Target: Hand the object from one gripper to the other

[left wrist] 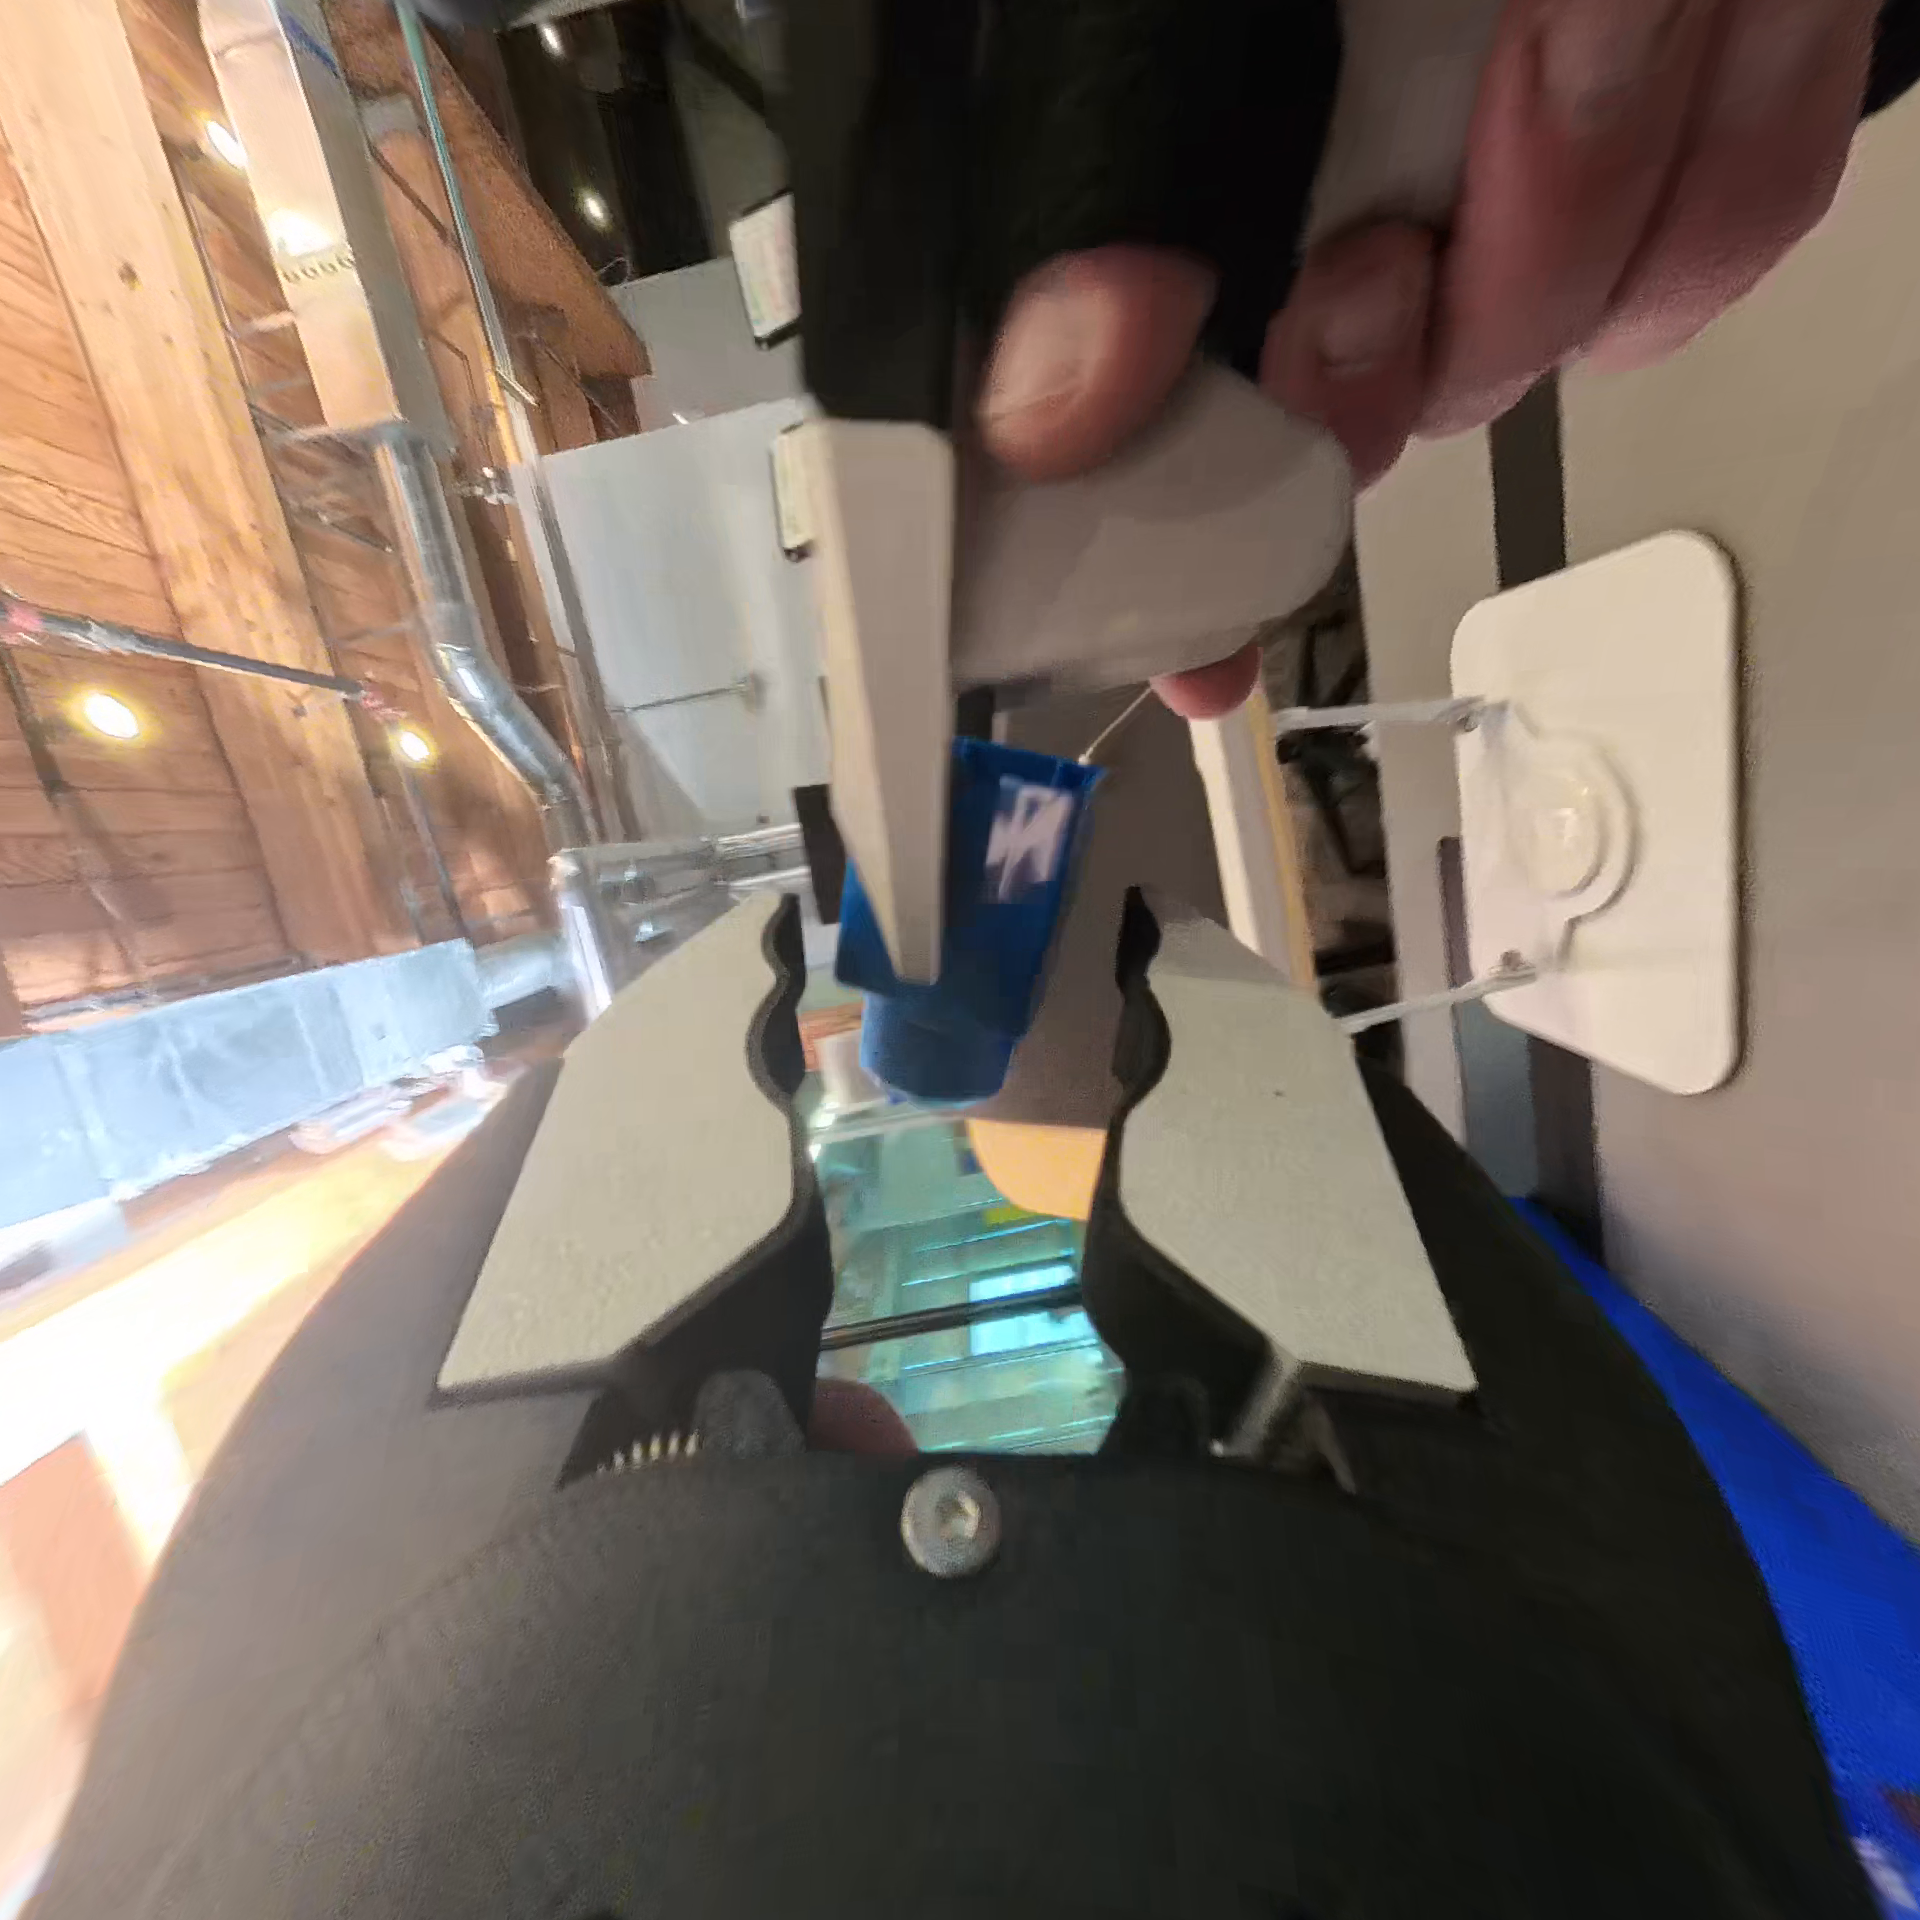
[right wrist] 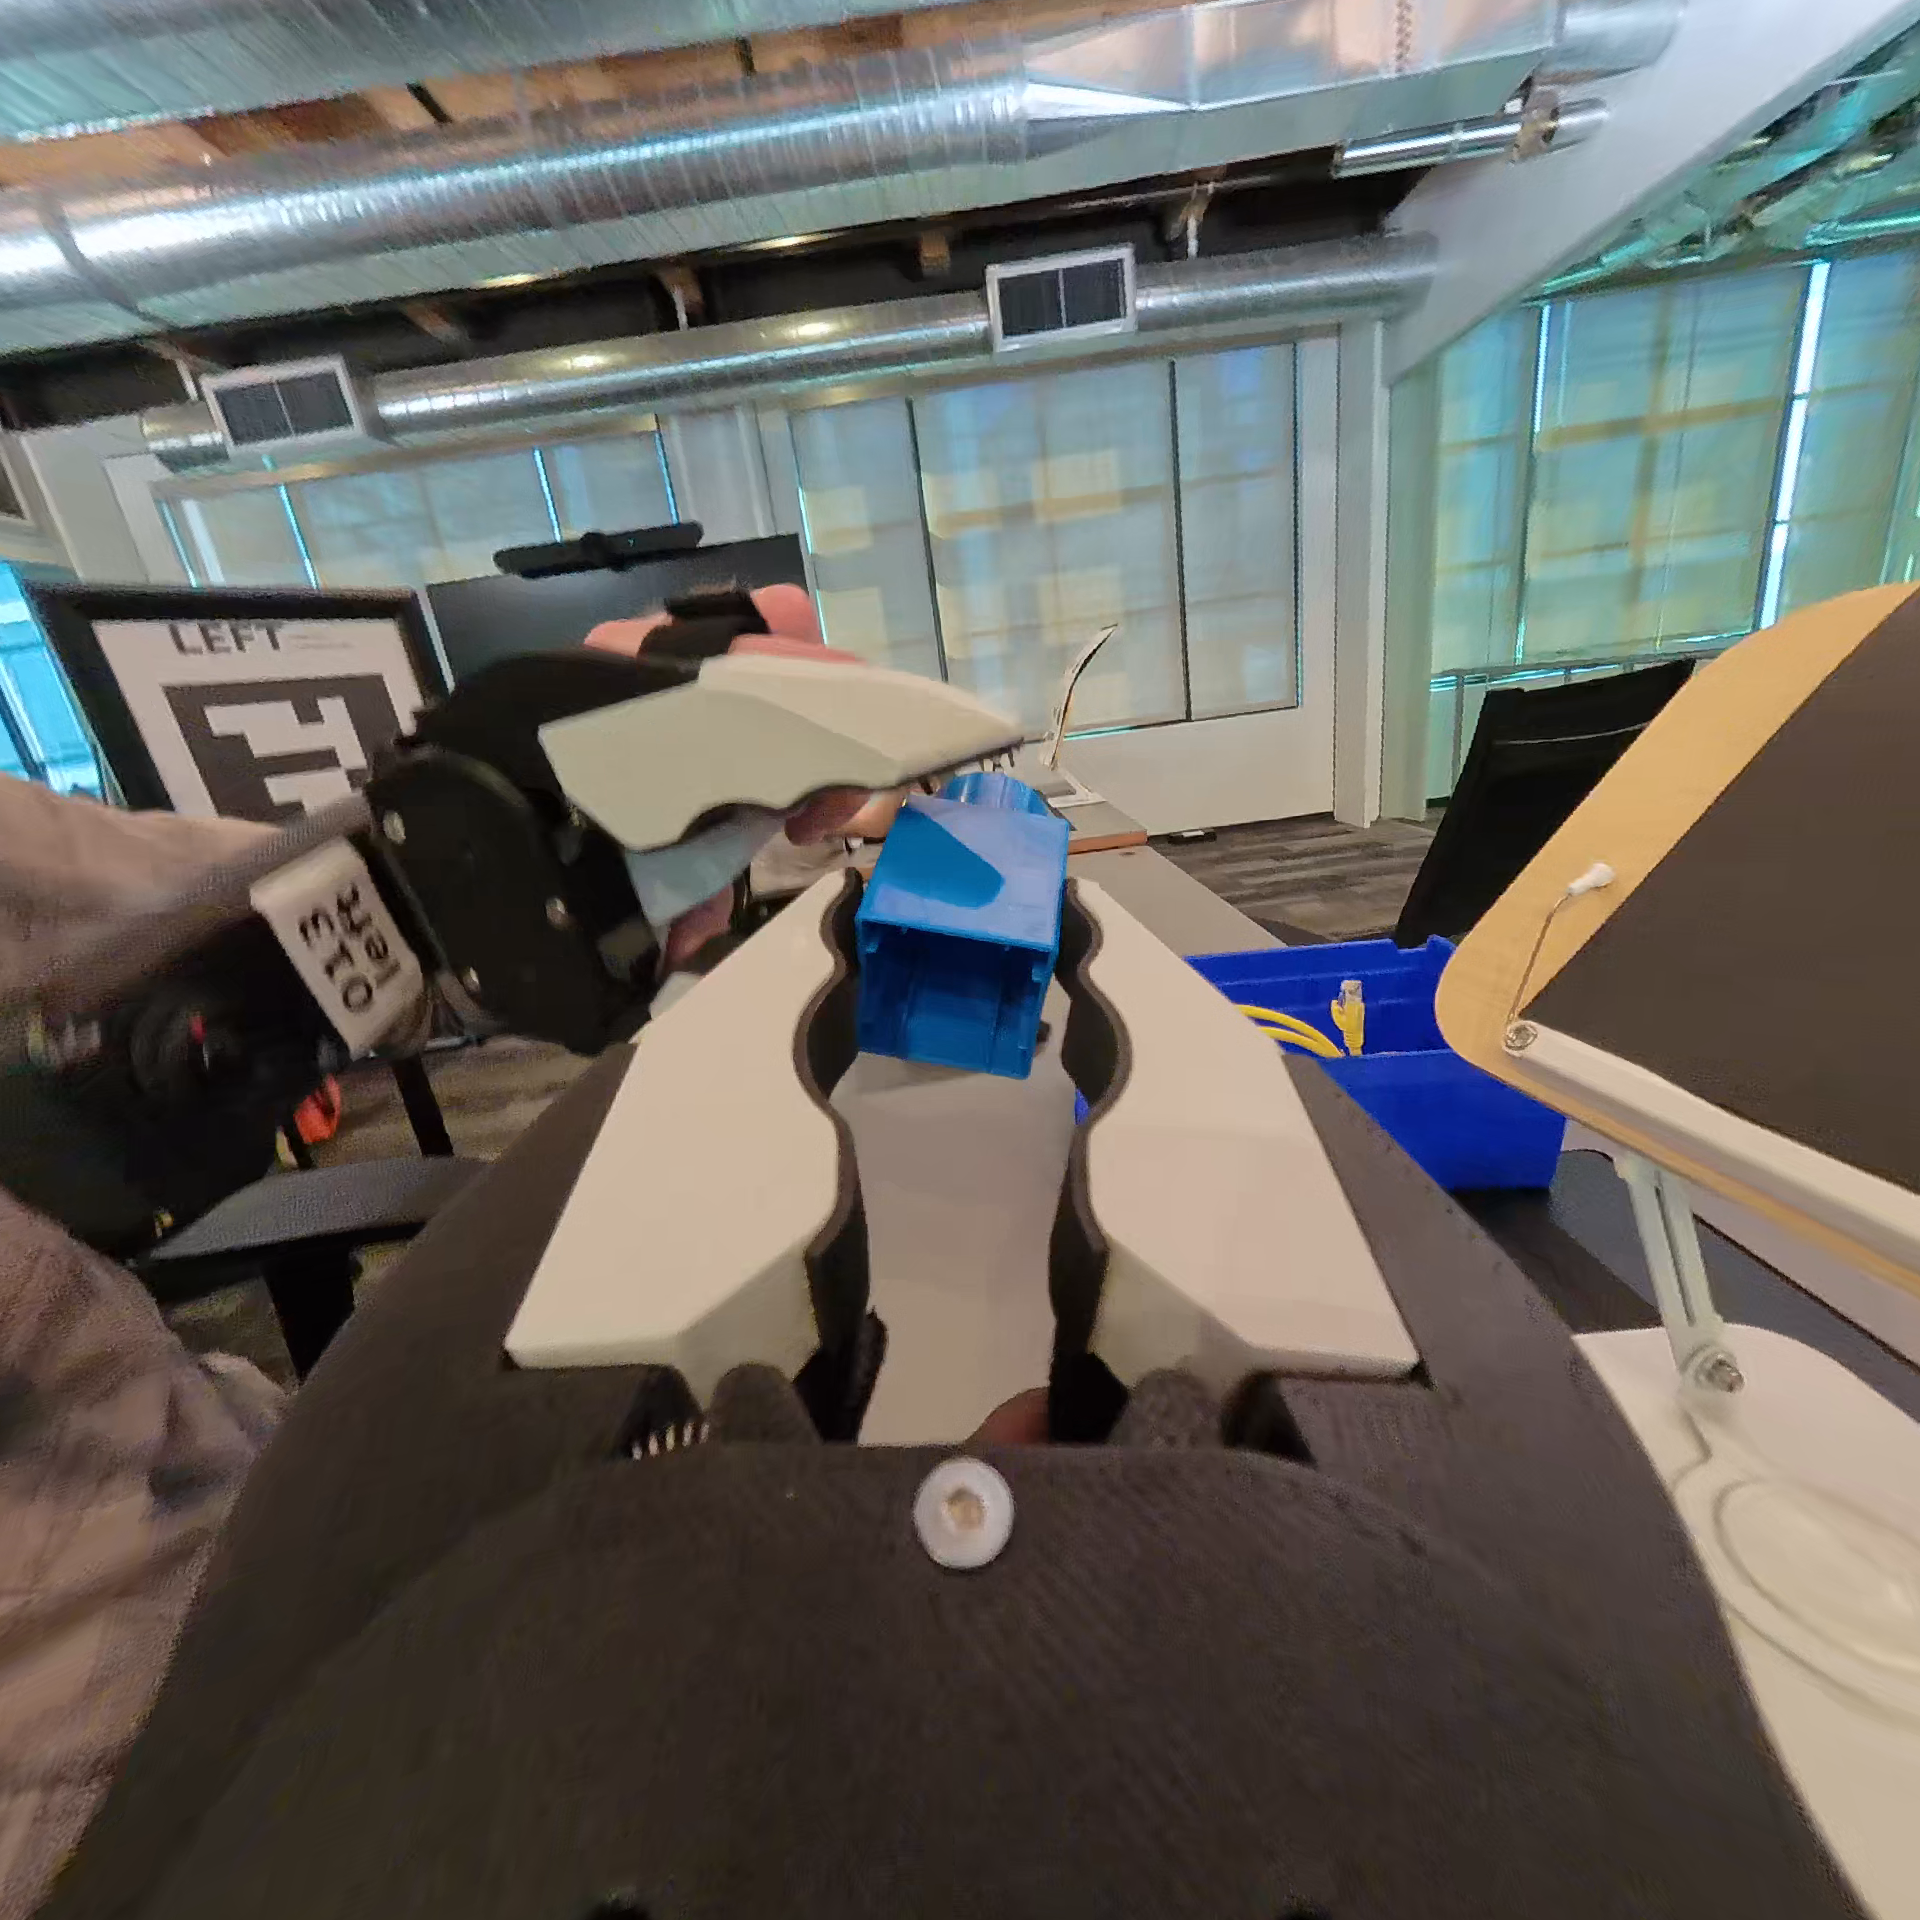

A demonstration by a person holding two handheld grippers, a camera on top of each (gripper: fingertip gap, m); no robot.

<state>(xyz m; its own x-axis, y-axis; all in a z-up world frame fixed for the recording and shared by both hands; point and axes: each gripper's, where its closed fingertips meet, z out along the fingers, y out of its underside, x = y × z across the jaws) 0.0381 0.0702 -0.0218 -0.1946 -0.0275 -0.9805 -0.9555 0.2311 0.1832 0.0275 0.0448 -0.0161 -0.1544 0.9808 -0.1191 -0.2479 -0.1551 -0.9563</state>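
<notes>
Two grippers meeting | blue plastic boxy piece (right wrist: 961, 935) pinched in right gripper (right wrist: 956, 925), long way pointing forward | left gripper (left wrist: 961, 935) spread wide, just beside round end

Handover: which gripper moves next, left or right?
Left. The right gripper is shut on the blue box. The left gripper is open, its fingers either side of the box's round end, so closing it looks like the next move.
</notes>
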